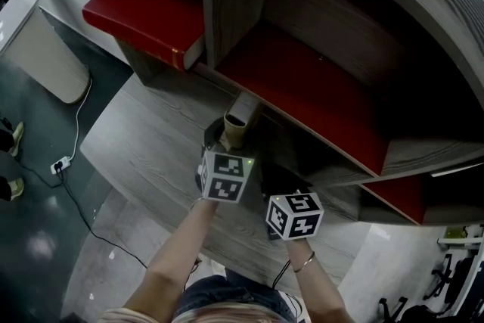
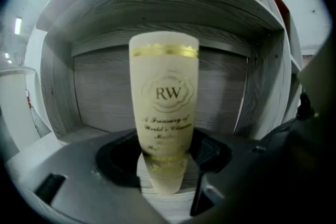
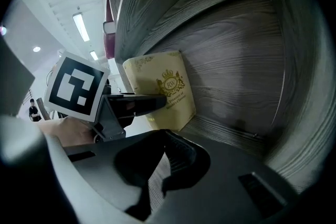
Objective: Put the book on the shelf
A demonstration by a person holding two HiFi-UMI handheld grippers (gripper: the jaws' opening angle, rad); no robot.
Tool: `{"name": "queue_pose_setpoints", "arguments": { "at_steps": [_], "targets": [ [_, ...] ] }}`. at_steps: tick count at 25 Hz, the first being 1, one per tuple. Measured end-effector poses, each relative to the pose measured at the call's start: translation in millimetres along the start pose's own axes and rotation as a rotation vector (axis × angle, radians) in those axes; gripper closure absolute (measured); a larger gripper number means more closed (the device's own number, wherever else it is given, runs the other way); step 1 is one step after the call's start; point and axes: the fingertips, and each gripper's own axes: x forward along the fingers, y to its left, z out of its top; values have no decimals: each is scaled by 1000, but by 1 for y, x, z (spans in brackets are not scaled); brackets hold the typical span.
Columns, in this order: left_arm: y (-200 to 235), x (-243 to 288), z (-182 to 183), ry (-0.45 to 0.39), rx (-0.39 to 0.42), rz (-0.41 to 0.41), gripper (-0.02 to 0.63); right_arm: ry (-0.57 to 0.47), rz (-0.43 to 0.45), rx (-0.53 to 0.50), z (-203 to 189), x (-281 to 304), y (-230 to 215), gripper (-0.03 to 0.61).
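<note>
The right gripper (image 3: 156, 168) is seen nearest, just short of the grey wood-grain shelf (image 2: 105, 97). Its jaws are spread, and only the shelf's boards are seen between them. The left gripper (image 1: 221, 146) is carried a little further in toward the shelf. Its jaws are pressed onto the lower part of the cream hardcover book with gold lettering (image 2: 164, 97), one on each cover, with the spine turned back toward the gripper.

The book is held upright inside an open compartment of the shelf. Its bottom edge appears to rest on the compartment floor, clear of the back wall and both side walls. No other books are seen beside it. Beyond and above the compartment, the shelf's red panels (image 1: 302, 87) are seen.

The placing step is judged to be in hand and nearly done, since the book is set down but not yet released. For the next move, the left jaws would need to be opened gently and drawn straight back out of the shelf. With nothing beside it for support, the book could easily be tipped. The empty right gripper could be used to steady it.
</note>
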Motion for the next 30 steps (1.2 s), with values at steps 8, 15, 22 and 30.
{"name": "queue_pose_setpoints", "arguments": {
  "at_steps": [8,15,22,30],
  "targets": [
    [3,-32,-1,-12,-27,10,359,-15,-16,-20,0,-12,11,569],
    [5,-64,-9,13,-39,10,368,-44,-25,-32,1,-25,22,570],
    [2,-96,-19,30,-62,-3,482,-59,-21,-47,-1,-40,40,569],
    [-9,-133,-31,28,-49,0,585,-86,-23,-51,0,-55,53,569]
  ]
}}
